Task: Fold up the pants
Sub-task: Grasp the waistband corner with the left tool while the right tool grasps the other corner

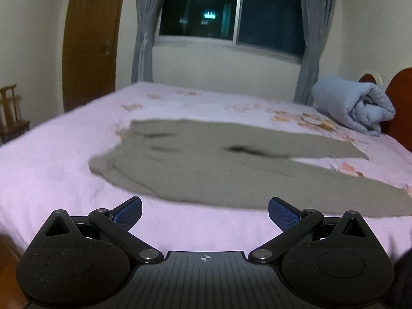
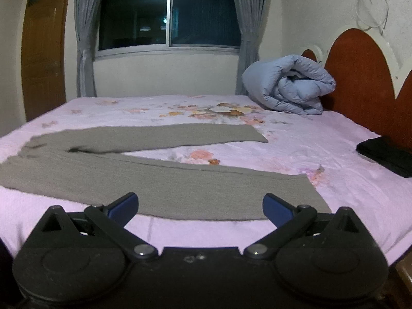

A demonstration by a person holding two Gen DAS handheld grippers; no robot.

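Setting: home bedroom. Evidence: bed (image 2: 334, 154) with pink floral sheet, red-brown scalloped headboard (image 2: 360, 77), rolled blue duvet (image 2: 288, 87), grey curtains (image 2: 85, 38) framing a dark sliding window (image 2: 170, 13), wooden door (image 1: 90, 41), wooden chair (image 1: 11, 113) beside the wall.

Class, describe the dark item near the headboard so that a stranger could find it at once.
Start at the reddish-brown scalloped headboard of the pink floral bed. Just before it, at the bed's right edge, lies a flat black folded cloth. Unlike the puffy blue rolled quilt, it is thin and black.
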